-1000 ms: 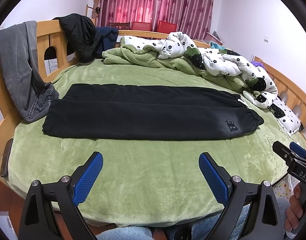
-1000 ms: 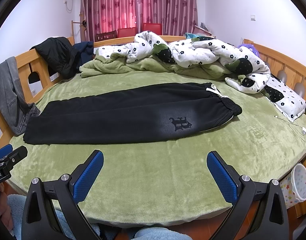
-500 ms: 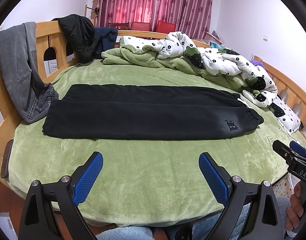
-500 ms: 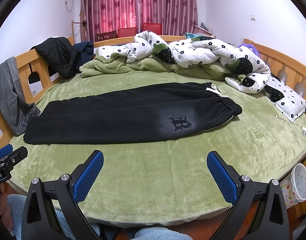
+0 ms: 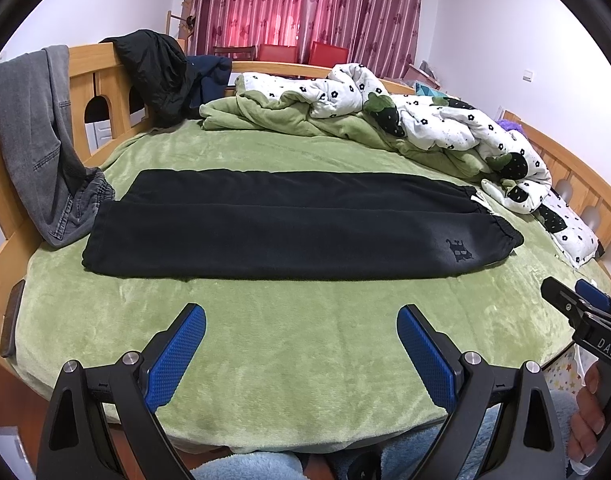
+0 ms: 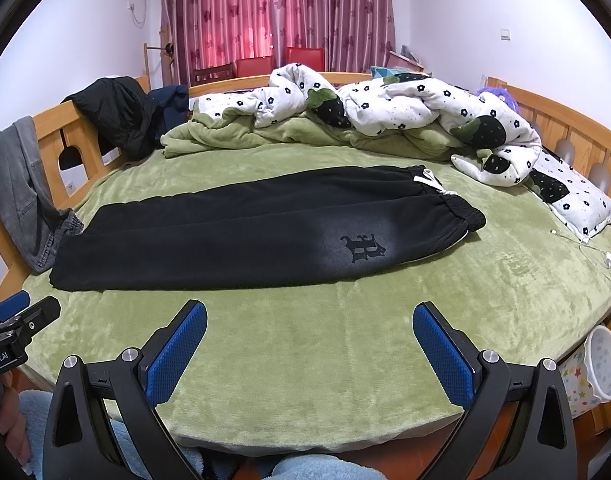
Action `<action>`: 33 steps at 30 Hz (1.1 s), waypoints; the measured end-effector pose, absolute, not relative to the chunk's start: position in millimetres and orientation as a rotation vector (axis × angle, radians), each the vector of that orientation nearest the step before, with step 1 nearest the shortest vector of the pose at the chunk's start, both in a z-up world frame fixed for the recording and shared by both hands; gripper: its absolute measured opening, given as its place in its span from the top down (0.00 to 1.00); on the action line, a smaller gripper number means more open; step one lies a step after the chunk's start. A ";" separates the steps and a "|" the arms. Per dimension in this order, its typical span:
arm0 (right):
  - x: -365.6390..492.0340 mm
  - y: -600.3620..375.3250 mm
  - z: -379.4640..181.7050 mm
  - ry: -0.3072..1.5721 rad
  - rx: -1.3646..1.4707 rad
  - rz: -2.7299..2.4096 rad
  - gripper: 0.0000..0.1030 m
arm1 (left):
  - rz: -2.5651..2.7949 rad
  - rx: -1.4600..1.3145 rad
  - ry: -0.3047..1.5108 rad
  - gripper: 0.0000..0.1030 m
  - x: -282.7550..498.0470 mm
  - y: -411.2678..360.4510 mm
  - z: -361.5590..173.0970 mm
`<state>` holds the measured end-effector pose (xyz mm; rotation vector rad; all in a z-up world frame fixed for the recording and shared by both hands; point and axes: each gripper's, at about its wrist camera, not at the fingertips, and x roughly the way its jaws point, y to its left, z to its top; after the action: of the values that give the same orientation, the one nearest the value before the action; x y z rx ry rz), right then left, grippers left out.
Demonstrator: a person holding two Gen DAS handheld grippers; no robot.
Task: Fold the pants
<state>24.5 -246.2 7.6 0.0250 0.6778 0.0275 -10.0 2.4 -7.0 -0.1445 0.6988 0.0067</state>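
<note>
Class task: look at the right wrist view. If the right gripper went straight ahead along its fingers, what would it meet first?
Probably the bare green blanket, since the open right gripper points low over the bed. Just beyond lie the black pants, near their logo. Depth is uncertain in this fisheye view.

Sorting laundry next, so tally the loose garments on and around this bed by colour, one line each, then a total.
Black: 2, the pants laid flat on the bed and a jacket over the bed frame
Grey: 1, jeans draped on the frame
Navy: 1, a garment beside the jacket
Total: 4
</note>
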 end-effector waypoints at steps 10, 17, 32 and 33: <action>29.6 -248.7 12.3 0.678 0.178 0.152 0.02 | -0.028 -0.242 0.684 0.06 -0.7 14.0 1.1; 56.6 -275.6 20.8 0.598 0.118 0.105 0.02 | 0.077 -0.170 0.678 0.06 31.8 57.5 10.0; 158.8 -355.6 -107.3 0.891 0.122 -0.021 0.33 | 0.139 -0.344 0.884 0.08 91.6 129.8 -96.9; 161.4 -357.3 -115.7 0.907 0.126 -0.027 0.33 | 0.137 -0.360 0.886 0.08 93.1 131.0 -101.8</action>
<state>161.4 -357.3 -115.7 0.1256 0.9065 -0.0269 93.1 131.0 -101.8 -0.3602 0.8862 0.1368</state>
